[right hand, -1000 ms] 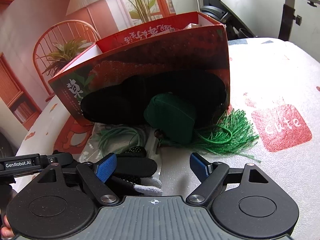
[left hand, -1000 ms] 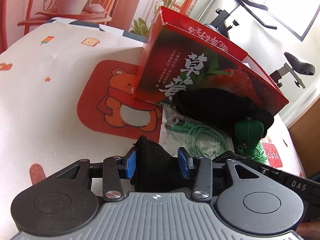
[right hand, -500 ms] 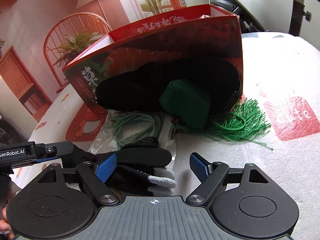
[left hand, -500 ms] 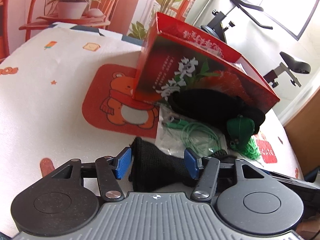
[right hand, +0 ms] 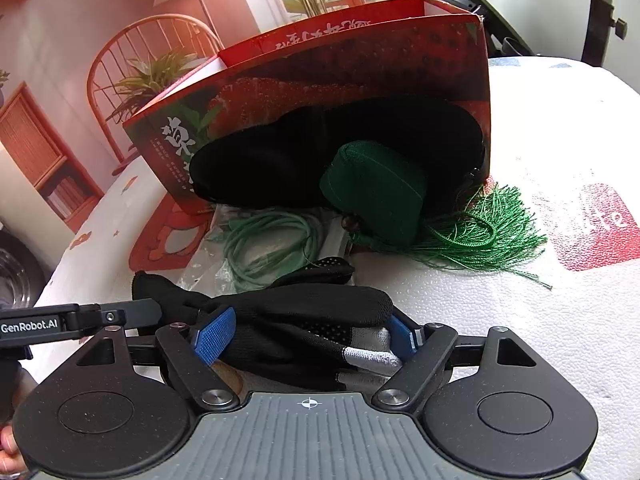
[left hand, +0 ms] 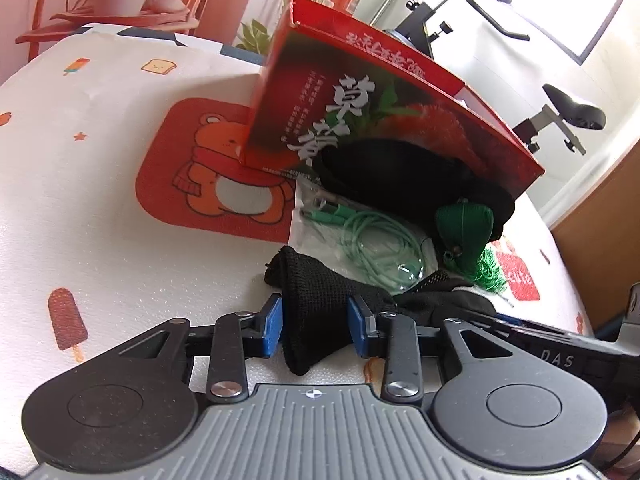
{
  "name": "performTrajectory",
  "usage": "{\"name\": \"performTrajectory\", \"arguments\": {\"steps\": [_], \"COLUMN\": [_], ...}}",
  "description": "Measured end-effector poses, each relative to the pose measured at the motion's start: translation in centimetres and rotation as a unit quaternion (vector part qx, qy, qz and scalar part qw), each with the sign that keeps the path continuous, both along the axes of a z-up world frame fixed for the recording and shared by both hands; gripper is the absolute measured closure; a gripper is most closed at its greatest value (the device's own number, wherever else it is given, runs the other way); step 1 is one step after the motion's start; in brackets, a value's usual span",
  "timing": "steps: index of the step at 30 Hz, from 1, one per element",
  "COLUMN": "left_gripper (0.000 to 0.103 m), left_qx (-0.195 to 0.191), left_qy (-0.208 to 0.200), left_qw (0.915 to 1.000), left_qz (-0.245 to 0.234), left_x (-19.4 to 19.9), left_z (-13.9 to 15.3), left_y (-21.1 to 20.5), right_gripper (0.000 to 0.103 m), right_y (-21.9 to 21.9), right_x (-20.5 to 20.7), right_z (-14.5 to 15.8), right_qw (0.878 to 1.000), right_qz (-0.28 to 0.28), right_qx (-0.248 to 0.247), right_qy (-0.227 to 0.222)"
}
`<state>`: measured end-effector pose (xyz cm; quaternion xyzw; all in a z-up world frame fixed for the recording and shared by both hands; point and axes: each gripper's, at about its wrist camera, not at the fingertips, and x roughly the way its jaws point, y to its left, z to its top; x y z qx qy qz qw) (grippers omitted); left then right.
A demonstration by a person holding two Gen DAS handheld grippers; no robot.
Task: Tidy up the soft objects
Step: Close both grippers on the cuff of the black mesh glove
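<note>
A black knit glove [left hand: 316, 292] with grey fingertips lies on the white patterned tablecloth [left hand: 100, 200]. My left gripper [left hand: 315, 328] is closing, and its blue pads pinch the glove's cuff. In the right wrist view the glove's fingers [right hand: 304, 308] stretch across the wide gap of my right gripper [right hand: 306, 336], which stands open around them. Behind stands a red strawberry box [left hand: 360, 92], open at the top. A black soft bundle [right hand: 280, 168] and a green tasselled pouch [right hand: 376, 196] lean against its front wall.
A coiled green cord in a clear plastic bag [left hand: 376, 240] lies between the glove and the box. A red bear print [left hand: 208, 176] marks the cloth left of the box. An exercise machine [left hand: 572, 116] and plants stand beyond the table. The left gripper's body [right hand: 80, 320] shows at the right wrist view's left edge.
The left jaws widened, then narrowed onto the glove's cuff. The glove's fingers, earlier only beside the right gripper's left pad, now span the gap between both pads.
</note>
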<state>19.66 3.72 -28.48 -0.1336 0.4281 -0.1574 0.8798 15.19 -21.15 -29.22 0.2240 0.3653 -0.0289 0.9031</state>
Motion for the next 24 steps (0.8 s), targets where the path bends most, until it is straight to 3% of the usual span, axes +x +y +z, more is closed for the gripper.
{"name": "performTrajectory", "arguments": {"steps": [12,21,24], "left_gripper": [0.067,0.06,0.058], "left_qx": [0.005,0.021,0.024], "left_qy": [0.012,-0.023,-0.036], "left_qw": [0.9999,0.9995,0.999], "left_qz": [0.006,-0.009,-0.009], "left_x": [0.1,-0.1,0.1], "left_z": [-0.6,0.2,0.1], "left_y": [-0.1,-0.6,-0.8], "right_gripper": [0.03,0.033,0.039], "right_y": [0.1,-0.2,-0.4], "right_x": [-0.2,-0.9,-1.3], "right_z": [0.4,0.7,0.7], "right_qw": [0.999,0.999,0.999], "right_qz": [0.007,0.007,0.006], "right_qx": [-0.023,-0.038,-0.036], "right_qy": [0.023,0.03,0.031]}}
